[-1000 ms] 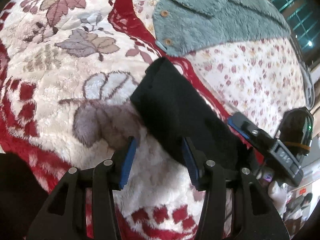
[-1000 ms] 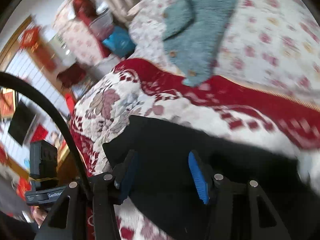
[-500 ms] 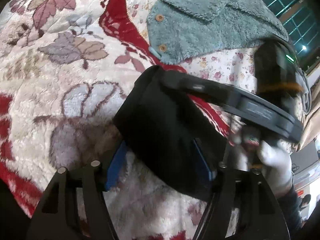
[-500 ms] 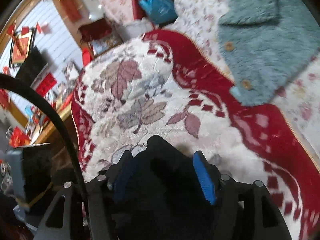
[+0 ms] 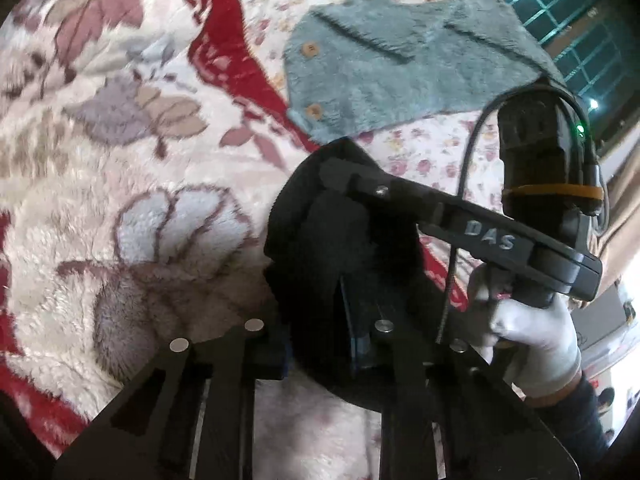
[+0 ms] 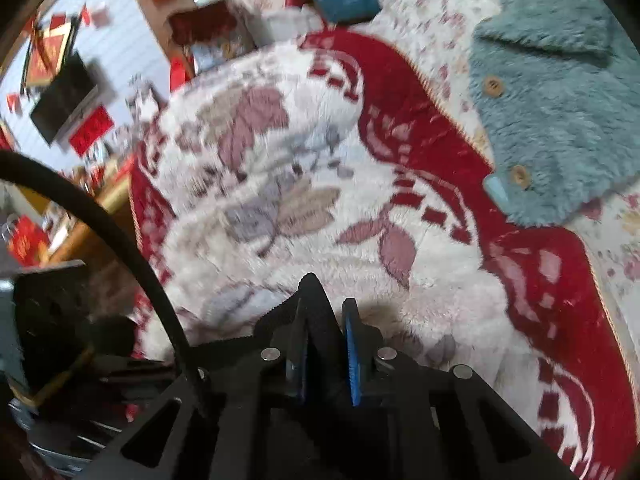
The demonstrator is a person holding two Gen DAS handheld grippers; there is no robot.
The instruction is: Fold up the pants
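1. Both sets of jaws have just been closing, each with black cloth between. My left gripper [image 5: 320,344] pinches the near edge of the pants [image 5: 340,264]; my right gripper [image 6: 326,344] clamps a peak of the same cloth.
2. The pants sit bunched on the plush floral blanket [image 5: 132,200], already a small dark bundle, partly lifted between the two grippers.
3. Risk: both bites look shallow, near the cloth's edge. If I pull apart fast, one side slips out and the fold collapses.
4. Risk: I can't tell how many layers each pinch holds. Catching only the top layer means the bundle unrolls on lifting.
5. Risk: the grippers are crowded, the right one's body crossing right over the left one's view. A careless swing bumps them or snags the cable [image 5: 468,184].
6. Risk: the blanket pile may drag the cloth and skew the crease.
7. The teal fleece jacket [image 5: 400,68] lies apart, beyond the pants; a long sweep forward could land on it.
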